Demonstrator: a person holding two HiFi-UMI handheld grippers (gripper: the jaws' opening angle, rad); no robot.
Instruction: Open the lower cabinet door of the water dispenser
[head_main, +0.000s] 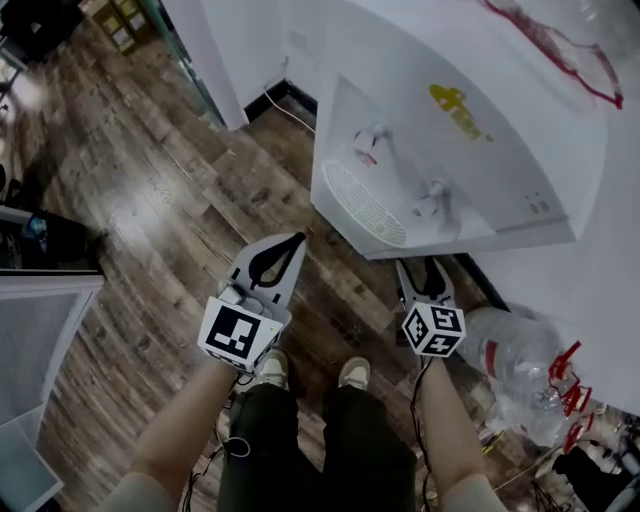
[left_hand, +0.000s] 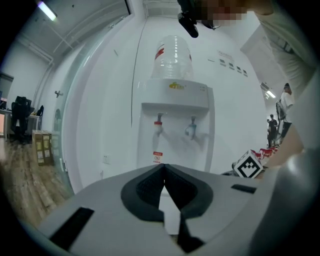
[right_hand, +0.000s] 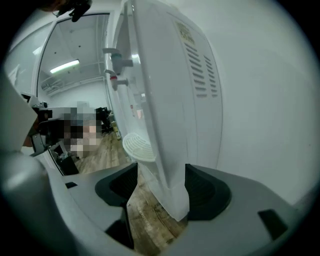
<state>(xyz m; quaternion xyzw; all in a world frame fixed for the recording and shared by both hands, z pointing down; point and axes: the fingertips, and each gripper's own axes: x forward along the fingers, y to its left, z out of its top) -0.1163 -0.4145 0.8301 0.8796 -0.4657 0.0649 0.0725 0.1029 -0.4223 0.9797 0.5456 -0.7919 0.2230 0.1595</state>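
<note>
Left gripper (head_main: 296, 239): jaws closed with the tips meeting and nothing between them, held over the wooden floor (head_main: 150, 180). Water dispenser (head_main: 470, 130): upright against the white wall, directly ahead of both grippers. Its lower cabinet door lies beneath the drip tray (head_main: 365, 205), hidden in the head view. Right gripper (head_main: 425, 268): jaws wide apart, gripping nothing. The dispenser's lower front corner shows between them. Clear water bottle (head_main: 520, 365): on the floor, far right.

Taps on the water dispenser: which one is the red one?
In the left gripper view, the left tap has a red top; the right tap beside it is bluish grey.
</note>
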